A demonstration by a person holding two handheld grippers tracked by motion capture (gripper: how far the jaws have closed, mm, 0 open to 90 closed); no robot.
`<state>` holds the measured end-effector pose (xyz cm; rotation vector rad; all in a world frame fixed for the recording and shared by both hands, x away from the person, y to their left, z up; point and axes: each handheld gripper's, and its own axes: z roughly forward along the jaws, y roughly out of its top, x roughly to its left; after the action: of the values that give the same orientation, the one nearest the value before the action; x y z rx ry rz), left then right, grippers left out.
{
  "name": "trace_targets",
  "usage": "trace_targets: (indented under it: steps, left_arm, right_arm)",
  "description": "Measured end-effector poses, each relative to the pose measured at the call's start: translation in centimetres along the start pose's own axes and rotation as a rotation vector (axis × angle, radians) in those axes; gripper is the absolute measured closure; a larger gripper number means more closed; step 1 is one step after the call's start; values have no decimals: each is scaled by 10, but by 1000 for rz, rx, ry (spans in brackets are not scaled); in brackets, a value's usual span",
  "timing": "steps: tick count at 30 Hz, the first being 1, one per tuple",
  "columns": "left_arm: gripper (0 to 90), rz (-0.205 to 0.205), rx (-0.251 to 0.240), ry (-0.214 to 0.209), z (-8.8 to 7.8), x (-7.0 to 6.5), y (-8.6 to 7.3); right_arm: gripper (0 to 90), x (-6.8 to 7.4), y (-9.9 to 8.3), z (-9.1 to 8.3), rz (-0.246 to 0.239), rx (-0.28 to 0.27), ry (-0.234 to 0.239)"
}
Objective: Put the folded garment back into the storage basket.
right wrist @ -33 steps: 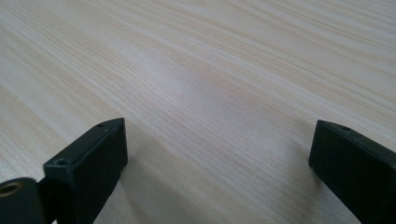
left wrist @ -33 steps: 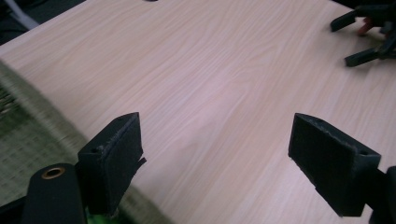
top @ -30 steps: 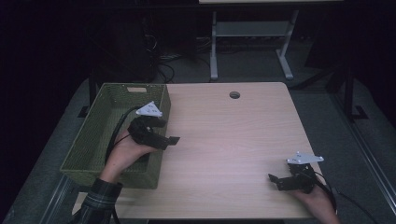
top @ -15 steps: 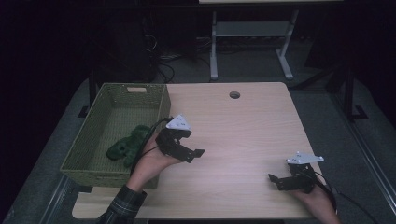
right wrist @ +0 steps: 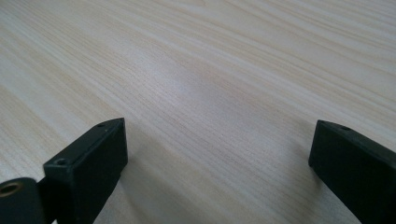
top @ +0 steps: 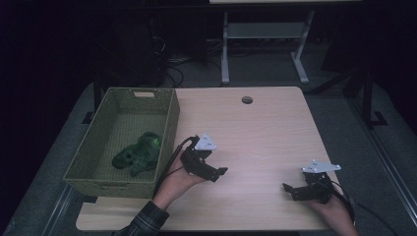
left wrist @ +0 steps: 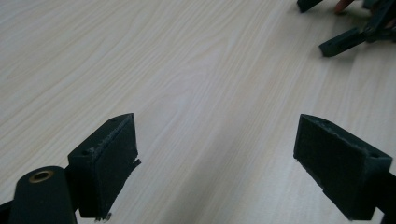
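Note:
A green soft toy lies inside the woven green basket at the left of the table. My left gripper is low over the wood just right of the basket. Its jaws have just been opening and stand wide apart with nothing between them. My right gripper rests near the table's front right. It is also open, with bare wood between the pads. The right gripper's black jaws appear at the top right of the left gripper view.
The light wooden table has a round cable hole near its far edge. A metal stand and cables sit on the dark floor behind the table. The basket's wall stands close to my left hand.
My left gripper has moved from above the basket rightward and down to the table. The green toy, hidden under the hand before, now lies in plain sight in the basket. The right gripper kept still.

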<state>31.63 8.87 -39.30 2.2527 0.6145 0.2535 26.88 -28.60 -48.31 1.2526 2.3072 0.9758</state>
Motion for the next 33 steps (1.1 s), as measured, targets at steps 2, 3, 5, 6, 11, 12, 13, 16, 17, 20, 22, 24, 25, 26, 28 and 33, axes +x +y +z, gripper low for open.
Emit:
trace_targets:
  steps: [2,3,5,6,11,12,13,16,17,20,22,24,25,26,28,33]
  left_arm:
    - [128,1,-1,15,5,-1,-5]
    - [128,-1,-1,17,8,-1,-7]
    - [127,-8,0,28,14,0,-14]
    - [127,-6,4,28,16,0,-16]
    - [128,-6,36,46,26,0,-27]
    - [127,-6,36,46,26,0,-27]
    - [127,-10,43,49,30,1,-32]
    - [128,-20,53,50,34,2,-37]
    - [128,-20,55,56,36,2,-39]
    - [127,-26,68,66,42,4,-47]
    - [127,-23,72,76,46,7,-51]
    - [127,-24,73,82,47,8,-53]
    - [127,-30,69,88,49,9,-55]
    - [127,-30,69,88,49,9,-55]
    - [127,-22,68,97,53,9,-59]
    - [126,-36,22,82,54,11,-65]
  right_arm:
    - [42,0,0,0,0,0,0]
    - [41,0,0,0,-1,0,0]
    - [41,0,0,0,-1,0,0]
    - [41,0,0,0,-1,0,0]
    - [41,0,0,0,-1,0,0]
    - [41,0,0,0,-1,0,0]
    - [42,0,0,0,-1,0,0]
    - [41,0,0,0,-1,0,0]
    - [41,0,0,0,-1,0,0]
    - [41,0,0,0,-1,0,0]
    - [41,0,0,0,1,0,0]
    - [41,0,0,0,1,0,0]
    - [41,0,0,0,1,0,0]
    - [41,0,0,0,1,0,0]
    - [41,0,0,0,1,0,0]
    - [41,0,0,0,1,0,0]
